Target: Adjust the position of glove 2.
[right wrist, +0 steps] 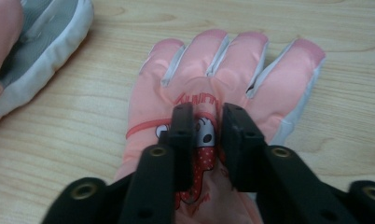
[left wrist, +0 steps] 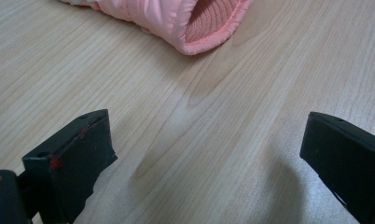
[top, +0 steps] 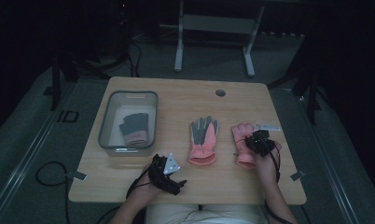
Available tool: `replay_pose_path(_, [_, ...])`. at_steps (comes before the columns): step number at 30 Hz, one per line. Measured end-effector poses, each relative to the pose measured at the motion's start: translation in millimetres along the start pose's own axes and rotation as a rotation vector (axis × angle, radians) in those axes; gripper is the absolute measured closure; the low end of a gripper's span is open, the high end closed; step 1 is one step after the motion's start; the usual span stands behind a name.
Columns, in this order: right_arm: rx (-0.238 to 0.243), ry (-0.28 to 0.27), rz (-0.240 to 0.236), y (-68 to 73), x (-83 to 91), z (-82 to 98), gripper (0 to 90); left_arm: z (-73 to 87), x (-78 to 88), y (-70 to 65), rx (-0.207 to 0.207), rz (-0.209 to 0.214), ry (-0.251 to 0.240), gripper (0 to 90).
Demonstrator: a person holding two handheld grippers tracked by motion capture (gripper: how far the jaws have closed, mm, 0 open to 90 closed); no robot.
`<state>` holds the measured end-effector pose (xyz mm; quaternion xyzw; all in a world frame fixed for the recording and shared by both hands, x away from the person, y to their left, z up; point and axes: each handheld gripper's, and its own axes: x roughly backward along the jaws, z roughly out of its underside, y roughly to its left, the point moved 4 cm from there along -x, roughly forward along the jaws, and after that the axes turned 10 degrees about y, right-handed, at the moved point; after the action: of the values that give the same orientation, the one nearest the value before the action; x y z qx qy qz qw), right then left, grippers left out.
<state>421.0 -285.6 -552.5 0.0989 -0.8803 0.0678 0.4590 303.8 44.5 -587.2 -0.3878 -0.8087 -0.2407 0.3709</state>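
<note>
Three gloves lie in view on the table (top: pixel 185 95), which I list here from largest item to smallest. The table carries a grey bin (top: pixel 128 122) at its left, and one dark grey glove with a pink cuff (top: pixel 135 129) already lies inside it; I judge that part of the sorting done. Two gloves remain outside. The middle glove (top: pixel 203 140) lies palm up near the table's centre, grey fingers pointing away from me, its pink cuff opening toward my left tongs (top: pixel 175 183). The right glove (top: pixel 244 144) lies pink side up, flat, just beside the middle one but apart from it.

My left tongs rest low over bare wood near the front edge, jaws spread wide with nothing between them; in the left gripper view the middle glove's cuff (left wrist: pixel 209 23) sits well ahead of them.

My right tongs (right wrist: pixel 208 135) are down on the back of the right glove (right wrist: pixel 232 79), over its printed patch. The jaws stand narrowly apart with a strip of that fabric between them; I cannot tell whether the pads pinch it or merely sit on it.

Judged progress: roughly one of three gloves stowed. Left to do: secure the right glove, carry it to the bin, then the middle one.
</note>
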Motion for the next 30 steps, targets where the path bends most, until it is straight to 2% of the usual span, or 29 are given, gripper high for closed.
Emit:
replay_pose_path(2, [0.007, 0.006, -0.004, -0.3, -0.8, 0.0, 70.2, 0.1, 0.1, 0.1, 0.000, 0.001, 0.001, 2.2])
replay_pose_path(3, [0.034, 0.015, -0.005, 0.9, -1.9, -0.1, 66.4, 0.0, 0.1, -0.1, 0.001, 0.001, -0.001, 2.2])
replay_pose_path(4, [0.034, 0.015, -0.005, 0.9, -1.9, -0.1, 66.4, -0.1, 0.0, -0.3, 0.000, 0.000, 0.000, 2.2])
replay_pose_path(6, [0.063, 0.022, -0.009, 1.6, -1.2, -1.4, 63.8, -0.1, -0.2, -0.6, -0.001, 0.000, 0.001, 2.2])
replay_pose_path(7, [0.078, 0.028, -0.030, 0.1, 3.2, -4.7, 61.5, -0.1, -0.3, -0.6, -0.001, -0.002, 0.002, 2.3])
replay_pose_path(10, [0.087, 0.020, -0.040, -2.7, 11.1, -8.5, 60.8, -0.1, -0.4, -0.4, 0.001, 0.000, 0.003, 2.3])
replay_pose_path(12, [0.148, 0.029, -0.060, -4.7, 18.0, -12.9, 59.3, 0.2, -0.8, -0.5, 0.001, 0.001, 0.005, 2.2])
replay_pose_path(13, [0.148, 0.029, -0.060, -4.7, 18.0, -12.9, 59.3, 0.3, -1.0, -0.6, 0.000, 0.001, 0.007, 2.2])
replay_pose_path(14, [0.186, 0.060, -0.061, -4.1, 18.1, -12.5, 59.3, 0.2, -1.3, -0.9, -0.002, 0.001, 0.008, 2.2])
replay_pose_path(19, [0.243, 0.072, -0.037, -2.7, 11.6, -3.1, 55.1, -0.1, -0.8, -1.3, 0.001, 0.000, 0.006, 2.3])
replay_pose_path(24, [0.273, 0.071, -0.024, -3.0, 6.3, 2.5, 57.6, 0.1, -1.4, -0.8, 0.002, -0.001, 0.009, 2.2])
replay_pose_path(26, [0.311, 0.068, 0.004, 1.2, 0.5, 5.7, 62.6, 0.3, -1.5, -0.9, 0.000, -0.003, 0.010, 2.2])
replay_pose_path(27, [0.311, 0.068, 0.004, 1.2, 0.5, 5.7, 62.6, 0.3, -1.5, -0.9, 0.000, -0.002, 0.010, 2.2])
replay_pose_path(28, [0.309, 0.067, 0.005, 2.0, -0.6, 6.1, 64.9, 0.4, -1.5, -1.0, 0.000, -0.002, 0.010, 2.2])
replay_pose_path(29, [0.289, 0.069, -0.005, 1.9, -2.3, 6.7, 71.2, 0.3, -1.6, -1.1, -0.002, -0.003, 0.010, 2.2])
replay_pose_path(30, [0.289, 0.069, -0.005, 1.9, -2.3, 6.7, 71.2, 0.2, -1.8, -1.2, -0.003, -0.004, 0.011, 2.2])
